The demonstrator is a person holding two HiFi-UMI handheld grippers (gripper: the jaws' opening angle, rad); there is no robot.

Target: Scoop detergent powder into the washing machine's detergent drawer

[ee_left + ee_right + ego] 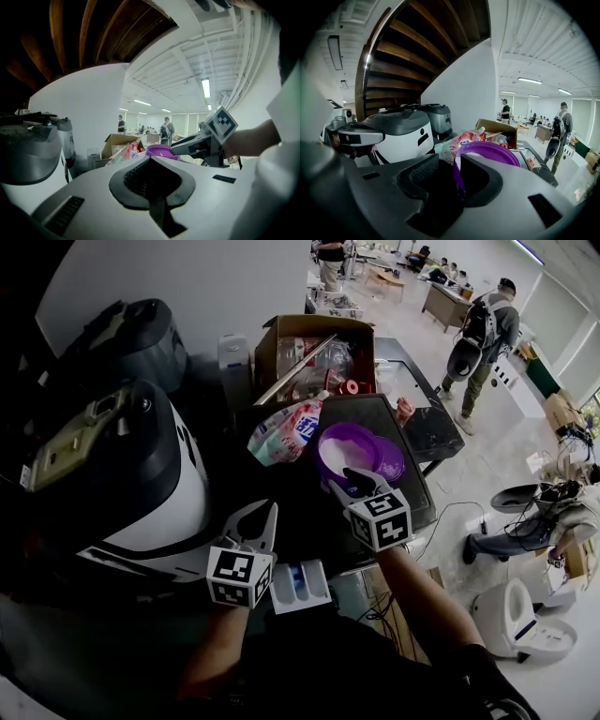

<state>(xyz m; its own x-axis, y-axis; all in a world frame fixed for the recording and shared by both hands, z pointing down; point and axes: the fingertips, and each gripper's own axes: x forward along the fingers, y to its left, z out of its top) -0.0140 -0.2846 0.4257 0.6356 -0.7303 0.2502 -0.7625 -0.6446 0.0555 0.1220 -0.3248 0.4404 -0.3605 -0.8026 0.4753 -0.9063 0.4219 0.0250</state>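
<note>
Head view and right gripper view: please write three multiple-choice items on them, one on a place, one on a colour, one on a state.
1. Where is the cardboard box, relative to the tub?
A. beyond it, farther from the person
B. between it and the person
C. on the washing machine
2. What colour is the tub?
A. green
B. purple
C. orange
3. How are the jaws of the right gripper?
A. together, empty
B. apart, tub's rim between them
C. closed on a bag
Key: 1 A, the head view shows the box past the tub; 2 B, both views show purple; 3 B, a gap shows beside the rim.
</note>
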